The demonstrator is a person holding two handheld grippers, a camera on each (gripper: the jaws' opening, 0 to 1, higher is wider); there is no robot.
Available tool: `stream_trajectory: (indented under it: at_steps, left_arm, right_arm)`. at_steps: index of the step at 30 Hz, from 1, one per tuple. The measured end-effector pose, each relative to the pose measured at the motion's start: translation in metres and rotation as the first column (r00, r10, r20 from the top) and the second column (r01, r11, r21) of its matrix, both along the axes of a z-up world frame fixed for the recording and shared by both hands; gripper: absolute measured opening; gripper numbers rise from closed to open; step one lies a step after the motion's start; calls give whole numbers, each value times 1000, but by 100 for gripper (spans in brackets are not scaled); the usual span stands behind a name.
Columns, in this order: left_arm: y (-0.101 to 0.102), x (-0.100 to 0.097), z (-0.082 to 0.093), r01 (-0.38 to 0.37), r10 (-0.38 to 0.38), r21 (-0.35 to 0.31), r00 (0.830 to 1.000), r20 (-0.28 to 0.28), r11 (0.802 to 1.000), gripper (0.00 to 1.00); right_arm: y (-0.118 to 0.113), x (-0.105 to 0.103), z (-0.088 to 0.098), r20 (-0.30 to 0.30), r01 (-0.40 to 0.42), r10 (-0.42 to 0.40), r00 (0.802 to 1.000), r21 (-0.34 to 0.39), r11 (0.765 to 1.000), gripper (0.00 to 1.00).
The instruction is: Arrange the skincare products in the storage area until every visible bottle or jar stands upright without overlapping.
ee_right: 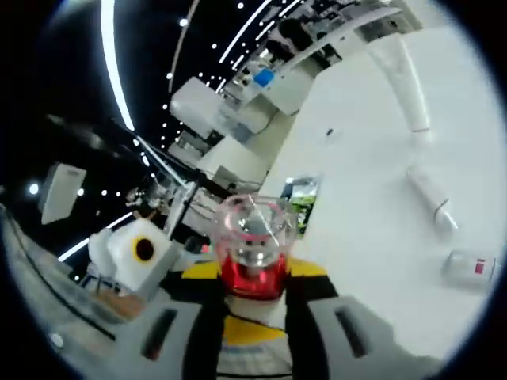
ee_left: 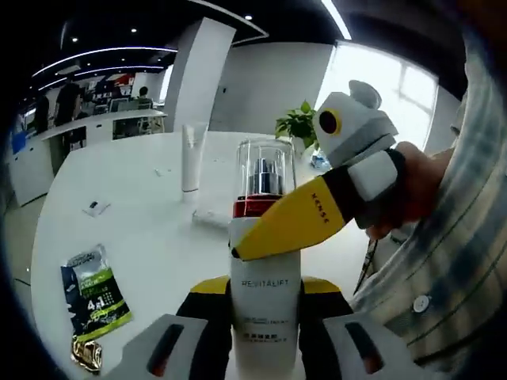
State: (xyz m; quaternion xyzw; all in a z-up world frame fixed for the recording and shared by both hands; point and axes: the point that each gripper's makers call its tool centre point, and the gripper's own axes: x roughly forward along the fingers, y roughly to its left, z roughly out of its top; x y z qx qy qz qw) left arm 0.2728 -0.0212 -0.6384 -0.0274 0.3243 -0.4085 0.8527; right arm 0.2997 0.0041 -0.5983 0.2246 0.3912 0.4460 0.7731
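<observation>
My left gripper point(ee_left: 265, 332) clamps the white bottle point(ee_left: 264, 313) upright, while my right gripper point(ee_right: 252, 317) pinches its red collar point(ee_right: 253, 275). My left gripper view catches a green sachet point(ee_left: 97, 291); my right gripper view, a fallen jar point(ee_right: 469, 267).

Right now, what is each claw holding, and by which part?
Both hold the same pump bottle: the left claw grips its white body, the right claw its neck just below the red collar.

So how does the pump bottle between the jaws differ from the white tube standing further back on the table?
The pump bottle has a red collar and a clear cap; the white tube is plain white all over. The pump bottle is held off the table by both grippers, while the white tube stands free on the table. The pump bottle carries printed lettering; none is legible on the white tube. Both are upright.
</observation>
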Motion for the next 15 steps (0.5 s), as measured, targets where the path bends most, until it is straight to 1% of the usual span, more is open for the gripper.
stream_trajectory:
  at_steps: [3,4,6,7,8,9,11,12,13,14,15]
  left_arm:
    - [-3,-2,-4,9,-9,3,1000,-15,1000,30]
    - [-3,-3,-5,15,-15,17,1000,-9,1000,30]
    - [-6,-5,-11,31,-31,38,999,-16,999,30]
    - [-7,-5,-13,33,-33,41,999,-16,999,31]
    - [-8,-5,-15,36,-35,46,999,-14,998,31]
    - [-10,-4,-17,41,-40,52,999,-13,998,31]
    - [-13,-2,-21,43,-42,56,999,-17,997,31]
    - [-14,-1,-23,43,-42,62,999,-19,997,31]
    - [-14,0,-24,43,-41,64,999,-20,997,31]
    - [-15,0,-24,41,-40,65,999,-22,997,31]
    - [-15,1,-24,40,-38,65,999,-22,997,31]
  right_arm:
    - [0,-3,-1,48,-34,35,998,-28,999,26]
    - [0,-6,-3,91,-61,67,994,-60,996,26]
    - [0,-8,-5,140,-93,106,984,-102,990,26]
    - [0,-9,-5,167,-108,128,978,-124,986,26]
    - [0,-10,-7,212,-131,165,963,-163,978,26]
    - [-1,-10,-7,225,-138,176,958,-175,975,26]
    - [-2,-10,-11,275,-161,223,935,-230,960,26]
    - [-2,-10,-12,283,-165,230,931,-237,957,26]
    - [-3,-9,-14,270,-155,214,939,-224,962,26]
    - [-4,-8,-15,273,-156,217,937,-226,962,26]
    - [-5,-7,-15,285,-162,226,932,-230,960,26]
